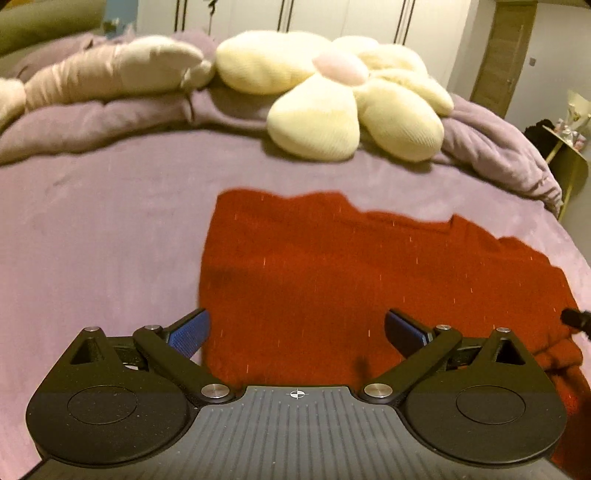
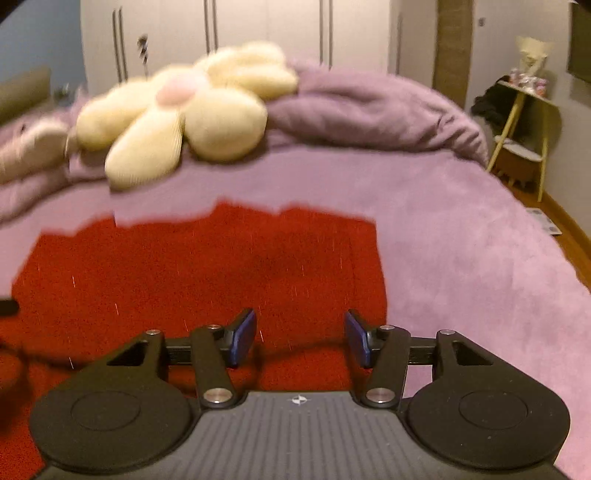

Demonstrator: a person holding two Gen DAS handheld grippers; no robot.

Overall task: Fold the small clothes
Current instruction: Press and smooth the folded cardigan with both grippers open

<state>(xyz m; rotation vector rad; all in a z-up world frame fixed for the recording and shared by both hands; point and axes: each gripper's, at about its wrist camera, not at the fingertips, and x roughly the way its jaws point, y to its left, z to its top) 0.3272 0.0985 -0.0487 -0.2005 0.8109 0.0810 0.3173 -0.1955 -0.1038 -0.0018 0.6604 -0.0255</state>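
A red knitted garment (image 1: 332, 266) is lying spread flat on a mauve bedspread (image 1: 92, 221), filling the near middle of the bed. Its far edge is looking uneven and stepped, and pale flecks are showing across the knit. In the left wrist view, some of the fabric is bunching into soft folds at the garment's near right corner.

The left gripper (image 1: 297, 332) is hovering over the garment's near left part, its blue-padded fingers (image 1: 188, 336) standing wide apart with nothing between them but the cloth lying below. The right gripper (image 2: 300, 338) is hovering over the garment's near right part, close to its right edge; its blue pads (image 2: 243, 338) are parted about halfway and are not pinching anything.

Beyond the garment, a cream flower-shaped cushion (image 1: 332, 99) with a pink centre is resting on a rumpled mauve duvet (image 2: 369, 110) at the far side of the bed. White wardrobe doors (image 2: 258, 29) are standing behind it, and a small side table (image 2: 524, 129) with slanted legs is sitting off to the right.
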